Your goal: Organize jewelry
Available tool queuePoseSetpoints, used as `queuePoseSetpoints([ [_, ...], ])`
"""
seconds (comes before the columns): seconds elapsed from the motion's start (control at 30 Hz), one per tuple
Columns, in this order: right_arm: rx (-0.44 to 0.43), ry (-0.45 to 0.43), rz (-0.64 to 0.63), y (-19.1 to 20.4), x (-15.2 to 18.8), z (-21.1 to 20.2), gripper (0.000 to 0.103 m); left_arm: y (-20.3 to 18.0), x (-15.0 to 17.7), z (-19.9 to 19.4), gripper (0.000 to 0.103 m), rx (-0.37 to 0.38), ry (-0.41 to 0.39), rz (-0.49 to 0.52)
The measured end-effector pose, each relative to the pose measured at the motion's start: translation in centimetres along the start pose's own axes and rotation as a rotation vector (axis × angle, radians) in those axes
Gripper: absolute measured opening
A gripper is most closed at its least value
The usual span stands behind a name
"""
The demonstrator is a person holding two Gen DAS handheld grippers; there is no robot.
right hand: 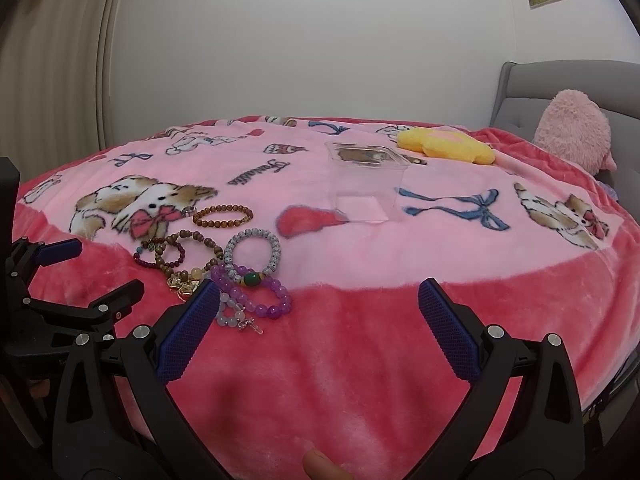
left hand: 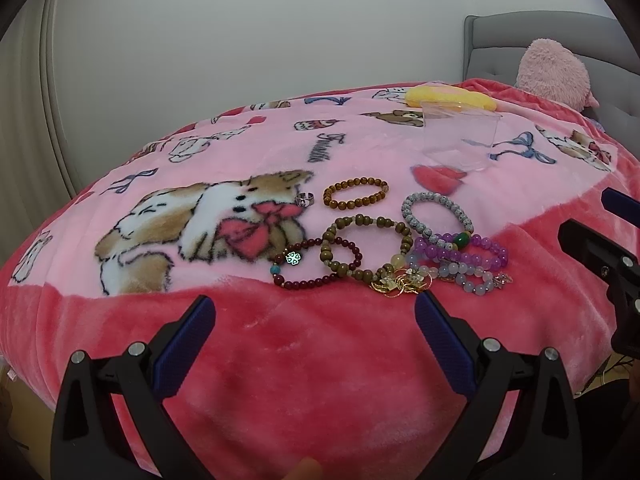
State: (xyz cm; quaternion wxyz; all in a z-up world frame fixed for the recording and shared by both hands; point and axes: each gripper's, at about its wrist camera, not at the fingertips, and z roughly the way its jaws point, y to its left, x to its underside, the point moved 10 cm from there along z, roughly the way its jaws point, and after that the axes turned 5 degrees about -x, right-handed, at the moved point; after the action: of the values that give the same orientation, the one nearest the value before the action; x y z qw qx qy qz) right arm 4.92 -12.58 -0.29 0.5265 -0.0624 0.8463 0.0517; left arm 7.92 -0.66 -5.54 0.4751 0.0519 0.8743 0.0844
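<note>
Your left claw [left hand: 314, 314] is wide open w/ nothing in it, hovering over the red border of the pink blanket [left hand: 280, 360] on the bed, just short of the jewelry pile.

L to R in the left wrist view:
- silver ring [left hand: 305, 199] lies alone by the printed puppy's bow
- dark red bead bracelet [left hand: 316, 262] w/ a clover charm, overlapping the olive-brown bead strand [left hand: 366, 246]
- tan wooden bracelet [left hand: 355, 197] sits apart, just behind those
- gold charms [left hand: 404, 285] bunched at the near edge of the pile, closest to your left claw's right finger
- grey speckled bracelet [left hand: 436, 216], touching the purple bracelet [left hand: 464, 250] w/ a green bead
- pale bead bracelet [left hand: 468, 278] w/ a small cross charm, tangled under the purple one

Behind and to the right of the pile stands a clear plastic container [left hand: 460, 136], upright, empty, well apart from the jewelry. Beyond it: yellow plush [left hand: 452, 98], pink plush [left hand: 552, 74], grey headboard [left hand: 520, 36].

Your right claw [right hand: 320, 312] is also spread wide, holding nothing; its left finger [right hand: 188, 336] sits just beside the purple and pale bracelets in the right wrist view. Can't tell if it touches them. The container is ahead of that claw, past the red border.
</note>
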Motion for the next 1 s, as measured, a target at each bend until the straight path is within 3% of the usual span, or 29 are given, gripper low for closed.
queuePoseSetpoints([
  [1.0, -0.001, -0.006, 0.006, 0.04, 0.04, -0.22, 0.095, -0.12, -0.03, -0.03, 0.098, 0.015, -0.001, -0.013],
])
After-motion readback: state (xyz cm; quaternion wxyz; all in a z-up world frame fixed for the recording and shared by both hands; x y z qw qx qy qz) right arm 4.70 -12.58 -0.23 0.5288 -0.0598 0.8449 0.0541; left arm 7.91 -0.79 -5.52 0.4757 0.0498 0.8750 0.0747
